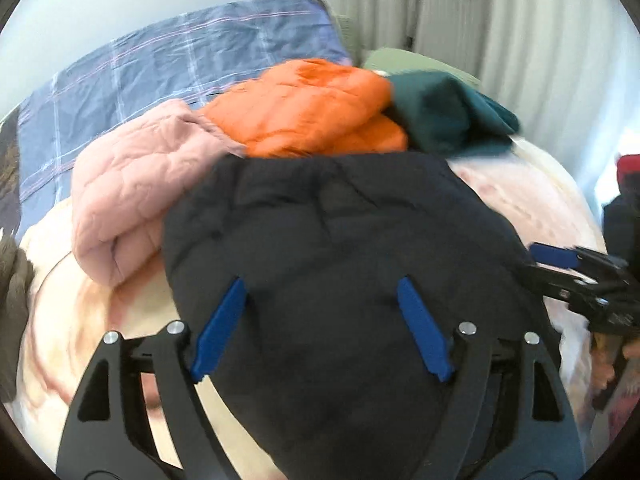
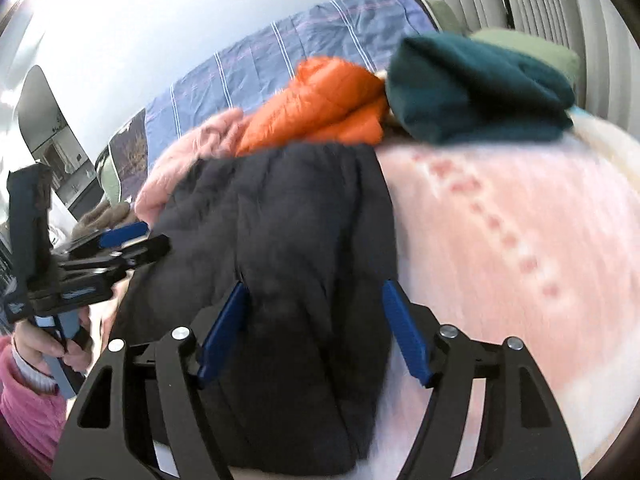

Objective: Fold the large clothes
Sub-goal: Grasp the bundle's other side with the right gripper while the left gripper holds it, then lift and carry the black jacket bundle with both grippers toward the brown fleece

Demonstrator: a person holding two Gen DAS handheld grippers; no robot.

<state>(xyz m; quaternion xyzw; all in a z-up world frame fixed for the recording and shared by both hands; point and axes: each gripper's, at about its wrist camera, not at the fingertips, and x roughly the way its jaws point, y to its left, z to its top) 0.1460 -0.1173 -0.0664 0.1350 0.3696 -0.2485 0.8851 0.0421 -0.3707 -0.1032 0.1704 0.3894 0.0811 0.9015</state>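
A dark navy padded jacket lies in a folded bundle on the pink blanket of a bed. My left gripper hovers over its near part, blue fingers spread wide, pads not pressing the cloth. In the right wrist view the same jacket sits under my right gripper, also open, its right finger at the jacket's edge over the blanket. Each gripper shows in the other's view: the right gripper at the jacket's right side, the left gripper at its left.
Behind the dark jacket lie a folded pink quilted jacket, an orange puffer and a teal garment. A blue plaid sheet covers the far bed, with curtains beyond. A hand in a pink sleeve holds the left gripper.
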